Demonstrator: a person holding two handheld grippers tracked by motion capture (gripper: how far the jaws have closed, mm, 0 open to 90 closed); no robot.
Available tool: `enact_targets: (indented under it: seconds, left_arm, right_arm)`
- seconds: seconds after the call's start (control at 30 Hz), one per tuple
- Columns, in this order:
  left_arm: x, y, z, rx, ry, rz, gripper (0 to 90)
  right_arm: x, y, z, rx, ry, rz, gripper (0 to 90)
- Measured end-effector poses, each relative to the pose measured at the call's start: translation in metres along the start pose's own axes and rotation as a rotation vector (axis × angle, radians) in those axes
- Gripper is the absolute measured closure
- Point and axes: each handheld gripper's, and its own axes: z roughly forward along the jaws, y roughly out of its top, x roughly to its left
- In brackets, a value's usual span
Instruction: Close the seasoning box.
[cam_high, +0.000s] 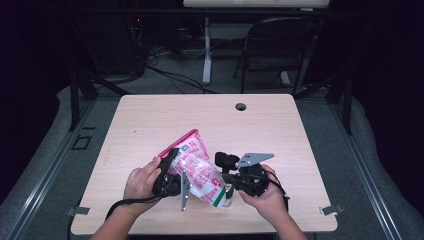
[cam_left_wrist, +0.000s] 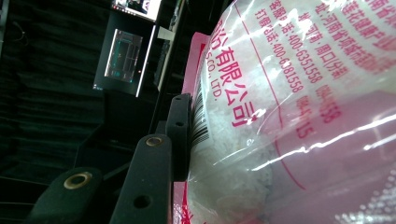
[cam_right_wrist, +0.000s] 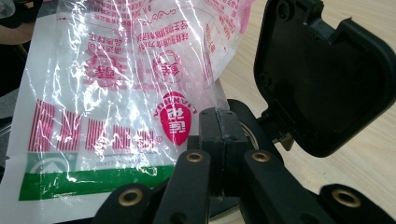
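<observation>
Currently the bag (cam_high: 196, 167) of white granules is held tilted above the table (cam_high: 150, 120), clamped by the left gripper (cam_high: 169, 172). The right gripper (cam_right_wrist: 218, 128) is fully closed, seemingly pinching its bottom edge; a slip could spill everything.

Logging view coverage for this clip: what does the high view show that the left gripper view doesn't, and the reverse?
High view alone: the wooden table, both hands, the right gripper shut on the bag's lower corner, a black chair behind. Left gripper view alone: the barcode and red contact numbers printed on the film, white grains inside, a lit monitor in the dark. Both: the pink-printed plastic bag gripped by the left gripper.
</observation>
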Motion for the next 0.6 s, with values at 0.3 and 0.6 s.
enact_targets:
  seconds: [0.3, 0.6]
  left_arm:
    - [0.0008, 0.0025, -0.0001, -0.004, 0.001, 0.007, 70.1]
    - [0.0019, 0.0046, -0.0005, -0.008, 0.006, 0.016, 70.1]
  right_arm:
    - [-0.0009, -0.0021, -0.0005, -0.008, 0.004, 0.01, 90.0]
    - [-0.0018, -0.0034, -0.0001, -0.006, 0.001, 0.011, 90.0]
